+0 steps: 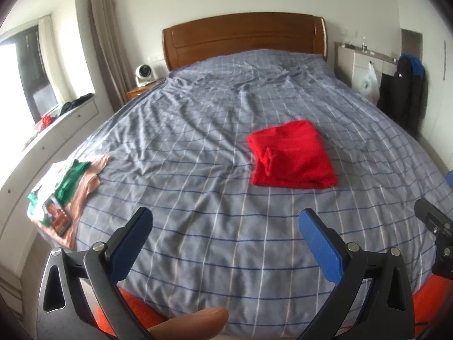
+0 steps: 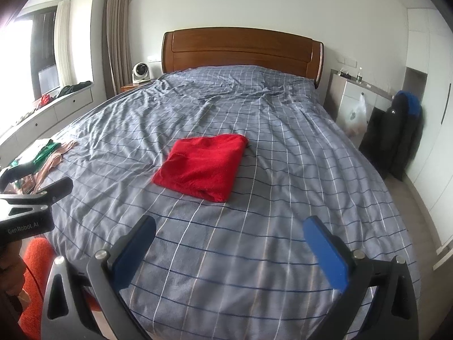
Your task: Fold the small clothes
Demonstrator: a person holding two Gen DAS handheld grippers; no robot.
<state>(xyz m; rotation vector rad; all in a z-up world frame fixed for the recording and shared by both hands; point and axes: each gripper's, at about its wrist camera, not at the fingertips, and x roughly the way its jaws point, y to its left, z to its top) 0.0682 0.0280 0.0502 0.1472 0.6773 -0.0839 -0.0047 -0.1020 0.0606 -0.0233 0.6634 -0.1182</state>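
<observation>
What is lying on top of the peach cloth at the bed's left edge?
On the peach cloth lie a crumpled green garment, something white and a phone with its screen lit. Whatever lies beneath the pile is covered.

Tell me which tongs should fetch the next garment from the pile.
Left, probably. The pile of clothes lies at the bed's left edge, nearer the open left tongs. The right tongs, also open, face the folded red garment.

A wooden headboard (image 2: pixel 240 49) stands against a white wall (image 2: pixel 254 2), daylit window (image 2: pixel 17 56) at left.
</observation>
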